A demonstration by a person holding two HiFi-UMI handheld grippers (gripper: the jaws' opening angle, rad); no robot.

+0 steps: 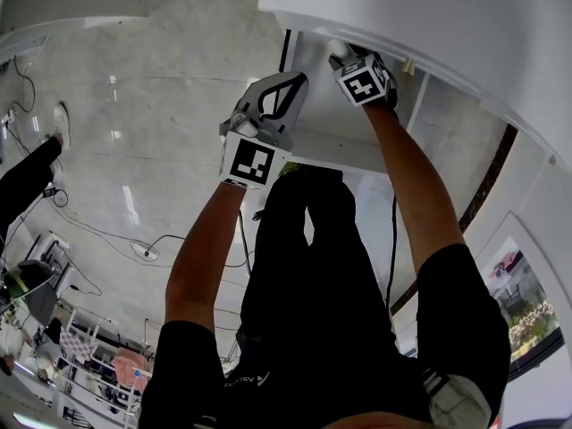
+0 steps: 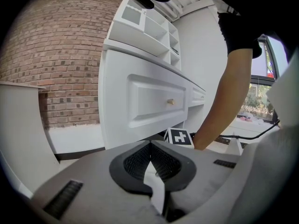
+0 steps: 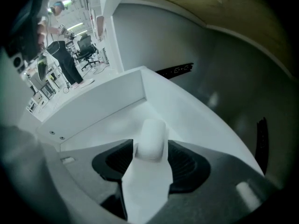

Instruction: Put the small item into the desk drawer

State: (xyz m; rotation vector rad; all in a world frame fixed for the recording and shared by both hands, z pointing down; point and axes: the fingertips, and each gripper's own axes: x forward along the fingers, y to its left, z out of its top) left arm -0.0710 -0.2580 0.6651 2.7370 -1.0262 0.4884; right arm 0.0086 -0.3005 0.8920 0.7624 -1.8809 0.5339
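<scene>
**Inside the desk drawer (image 3: 107, 101), jaws wide**

Right gripper (image 3: 150, 146) is down in there, fingers spread, and the small white item (image 3: 150, 134) sits between them, over the white floor. Left gripper (image 2: 150, 146) hangs outside, fingers pressed together, holding nothing.

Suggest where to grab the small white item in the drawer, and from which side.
Probably across its narrow width, pads on the two long flanks, coming from above. The small white item is rounded and elongated, and lines up between the right gripper's open jaws. The drawer walls look likely to block a sideways approach.
</scene>
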